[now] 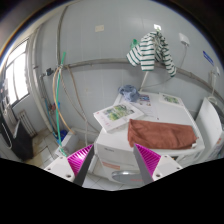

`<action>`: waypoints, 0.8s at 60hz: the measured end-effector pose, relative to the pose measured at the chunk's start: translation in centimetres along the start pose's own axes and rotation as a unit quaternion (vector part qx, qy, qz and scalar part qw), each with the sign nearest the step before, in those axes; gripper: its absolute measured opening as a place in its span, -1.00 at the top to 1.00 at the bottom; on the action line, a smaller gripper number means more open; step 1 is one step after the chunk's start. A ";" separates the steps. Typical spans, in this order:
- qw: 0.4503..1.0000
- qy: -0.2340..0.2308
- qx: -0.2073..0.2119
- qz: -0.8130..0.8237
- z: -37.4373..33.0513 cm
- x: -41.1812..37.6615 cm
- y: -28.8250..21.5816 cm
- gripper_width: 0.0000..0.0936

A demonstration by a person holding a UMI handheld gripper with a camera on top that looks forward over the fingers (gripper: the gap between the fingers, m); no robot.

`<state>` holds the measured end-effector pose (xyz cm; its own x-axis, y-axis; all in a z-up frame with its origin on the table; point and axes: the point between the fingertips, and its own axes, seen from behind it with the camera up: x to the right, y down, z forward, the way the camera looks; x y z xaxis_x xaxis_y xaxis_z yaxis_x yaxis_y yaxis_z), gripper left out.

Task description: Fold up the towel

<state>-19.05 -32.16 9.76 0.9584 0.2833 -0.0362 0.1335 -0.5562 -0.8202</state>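
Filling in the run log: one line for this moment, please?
gripper: open, empty | brown towel: bunched on white table, beyond fingers | fold: not started

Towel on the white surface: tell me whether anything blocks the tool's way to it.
Nothing visible does. The brown towel lies folded on the white surface, just beyond the open tool. The booklet lies off to its side, clear of the path.

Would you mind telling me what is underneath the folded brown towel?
The brown towel lies on a white table, beyond the open hand-held gripper. Anything directly beneath it is hidden.
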 end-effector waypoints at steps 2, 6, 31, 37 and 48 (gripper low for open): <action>1.000 -0.002 0.000 -0.011 3.3 -2.2 -2.4 -0.78; 1.000 -0.001 0.002 -0.022 6.1 -2.5 -3.5 -0.78; 0.999 0.014 -0.046 -0.022 20.2 4.4 -1.4 -0.19; 0.998 0.018 -0.044 -0.035 20.4 5.4 -1.4 0.71; 1.000 -0.001 -0.027 -0.016 20.6 5.6 -1.8 0.97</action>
<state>-19.13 -13.49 -0.72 0.9529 0.3031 -0.0120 0.1773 -0.5886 -0.7887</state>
